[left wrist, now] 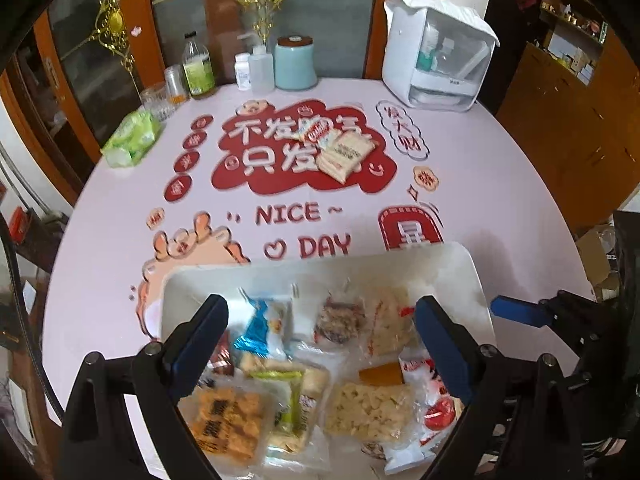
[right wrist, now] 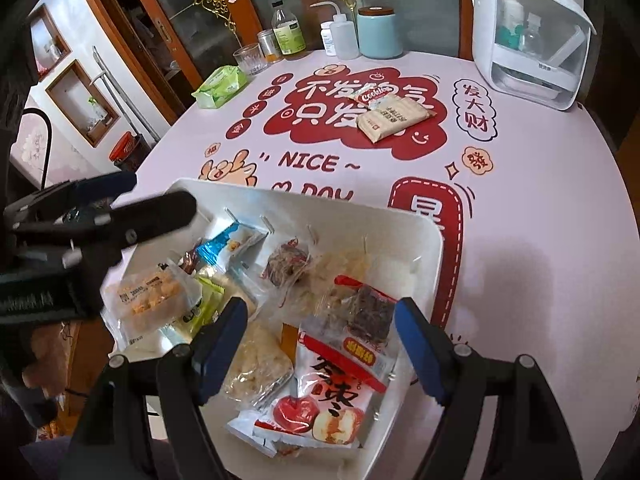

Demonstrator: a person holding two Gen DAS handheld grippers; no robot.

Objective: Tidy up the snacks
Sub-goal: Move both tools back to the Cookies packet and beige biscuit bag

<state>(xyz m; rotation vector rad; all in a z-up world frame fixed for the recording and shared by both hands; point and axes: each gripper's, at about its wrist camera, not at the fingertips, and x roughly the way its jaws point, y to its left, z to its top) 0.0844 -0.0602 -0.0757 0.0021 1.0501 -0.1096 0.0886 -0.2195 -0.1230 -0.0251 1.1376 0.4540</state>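
A white tray (left wrist: 460, 268) at the table's near edge holds several wrapped snacks; it also shows in the right wrist view (right wrist: 424, 236). My left gripper (left wrist: 320, 320) is open and empty, hovering over the tray's snacks. My right gripper (right wrist: 320, 320) is open and empty over a red-and-white apple snack bag (right wrist: 332, 392). The left gripper (right wrist: 160, 196) shows at the tray's left side in the right wrist view. Two snack packs lie at the table's middle: a beige biscuit pack (left wrist: 346, 156) (right wrist: 394, 118) and a red cookies pack (left wrist: 316, 133) (right wrist: 370, 98) behind it.
A green tissue pack (left wrist: 134, 140) lies at the table's left. Bottles, a glass and a light blue jar (left wrist: 295, 63) stand along the far edge. A white appliance (left wrist: 438, 54) stands at the far right. Wooden cabinets surround the round table.
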